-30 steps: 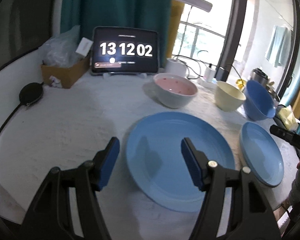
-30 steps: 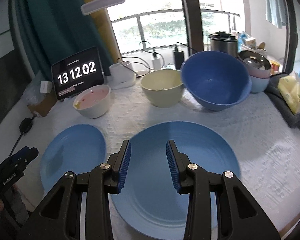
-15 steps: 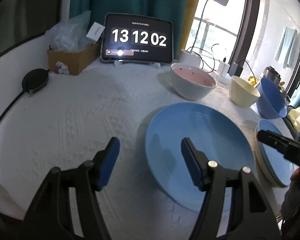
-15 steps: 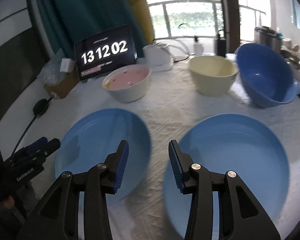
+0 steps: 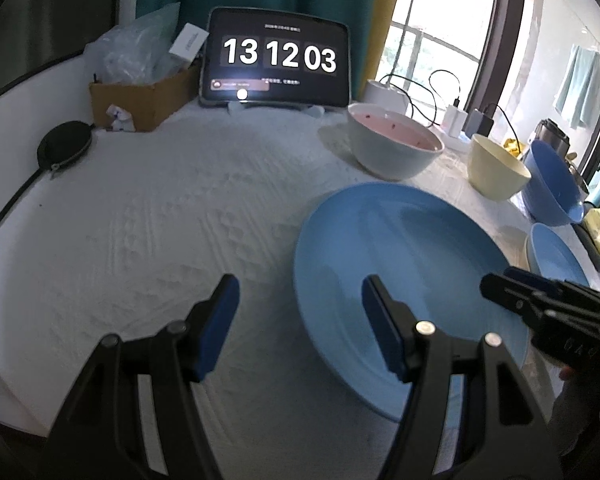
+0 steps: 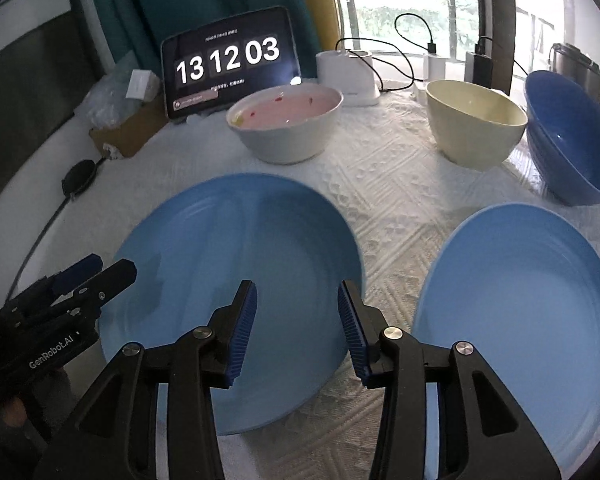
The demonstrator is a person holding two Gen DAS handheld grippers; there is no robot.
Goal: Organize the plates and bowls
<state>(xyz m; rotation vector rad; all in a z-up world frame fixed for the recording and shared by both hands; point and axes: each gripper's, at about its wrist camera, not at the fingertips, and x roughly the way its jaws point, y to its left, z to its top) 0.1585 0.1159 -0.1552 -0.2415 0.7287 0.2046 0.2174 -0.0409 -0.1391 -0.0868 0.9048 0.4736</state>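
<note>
Two light blue plates lie flat on the white tablecloth: the left plate (image 5: 400, 264) (image 6: 236, 256) and the right plate (image 6: 528, 304) (image 5: 556, 256). Behind them stand a white bowl with a pink inside (image 6: 288, 120) (image 5: 392, 148), a cream bowl (image 6: 472, 120) (image 5: 496, 168) and a tilted blue bowl (image 6: 572, 140) (image 5: 552, 188). My left gripper (image 5: 300, 320) (image 6: 112, 266) is open and empty, straddling the left plate's left rim. My right gripper (image 6: 296, 320) (image 5: 500, 280) hovers open above the same plate's right part, holding nothing.
A tablet clock (image 5: 278, 58) stands at the back beside a cardboard box (image 5: 140, 96) with plastic bags. A black pouch (image 5: 64, 148) on a cable lies far left. Chargers and cables (image 6: 380, 64) sit behind the bowls. The table's front edge runs just below the plates.
My right gripper has swung left, from above the right plate to above the left plate, with its jaws a little wider. My left gripper has sunk slightly toward the left plate's left rim.
</note>
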